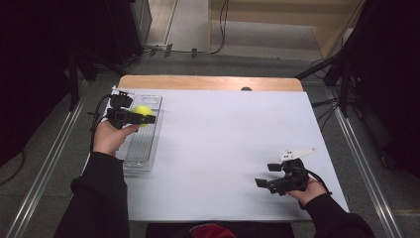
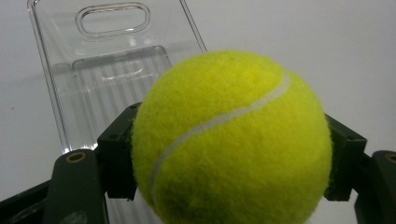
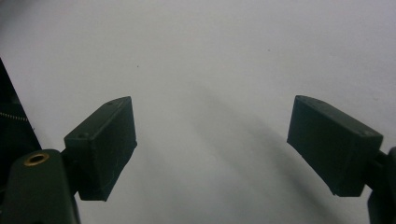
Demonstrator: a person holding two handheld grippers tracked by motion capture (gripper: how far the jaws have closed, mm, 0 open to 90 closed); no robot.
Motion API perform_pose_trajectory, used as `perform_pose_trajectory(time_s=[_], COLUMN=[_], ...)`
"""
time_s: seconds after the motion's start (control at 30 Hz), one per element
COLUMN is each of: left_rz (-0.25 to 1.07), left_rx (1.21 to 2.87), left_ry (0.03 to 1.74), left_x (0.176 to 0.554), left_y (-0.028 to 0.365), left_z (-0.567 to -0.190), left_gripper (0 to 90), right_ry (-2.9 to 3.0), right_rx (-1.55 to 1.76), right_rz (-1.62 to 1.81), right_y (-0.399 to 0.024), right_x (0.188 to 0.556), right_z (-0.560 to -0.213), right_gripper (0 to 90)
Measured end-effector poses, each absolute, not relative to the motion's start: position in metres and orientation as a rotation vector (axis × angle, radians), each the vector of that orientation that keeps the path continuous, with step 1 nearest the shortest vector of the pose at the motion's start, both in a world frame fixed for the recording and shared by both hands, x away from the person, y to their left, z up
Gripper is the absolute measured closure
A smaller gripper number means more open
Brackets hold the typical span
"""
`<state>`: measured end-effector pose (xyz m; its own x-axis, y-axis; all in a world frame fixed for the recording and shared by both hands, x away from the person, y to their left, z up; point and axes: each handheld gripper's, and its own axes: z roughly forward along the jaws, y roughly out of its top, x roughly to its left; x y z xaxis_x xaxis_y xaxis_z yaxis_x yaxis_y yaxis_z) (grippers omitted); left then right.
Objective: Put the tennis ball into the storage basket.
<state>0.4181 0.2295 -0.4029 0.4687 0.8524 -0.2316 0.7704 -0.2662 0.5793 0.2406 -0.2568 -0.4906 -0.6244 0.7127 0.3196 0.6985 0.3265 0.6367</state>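
Tennis ball (image 2: 231, 140) — fuzzy yellow sphere, clamped in left claw (image 1: 147, 118) over ribbed clear tray (image 1: 143, 144).

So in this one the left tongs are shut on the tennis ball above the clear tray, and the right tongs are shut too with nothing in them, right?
Not quite. The right tongs are open, jaws wide apart over the bare white table, as the right gripper view shows. The rest stands: the left tongs are shut on the tennis ball above the clear tray, and the right tongs hold nothing.
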Motion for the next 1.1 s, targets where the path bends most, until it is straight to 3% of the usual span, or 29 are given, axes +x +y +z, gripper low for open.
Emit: perform_pose_trajectory(time_s=[1.1], left_rz=[0.164], left_rx=[2.130], left_ry=[1.395], left_x=[0.423], left_y=[0.231], left_z=[-0.421], left_gripper=[25.3], right_ry=[2.545], right_rx=[1.354], right_rz=[1.203], right_y=[-0.257], right_x=[0.241], right_z=[-0.490], right_gripper=[13.5])
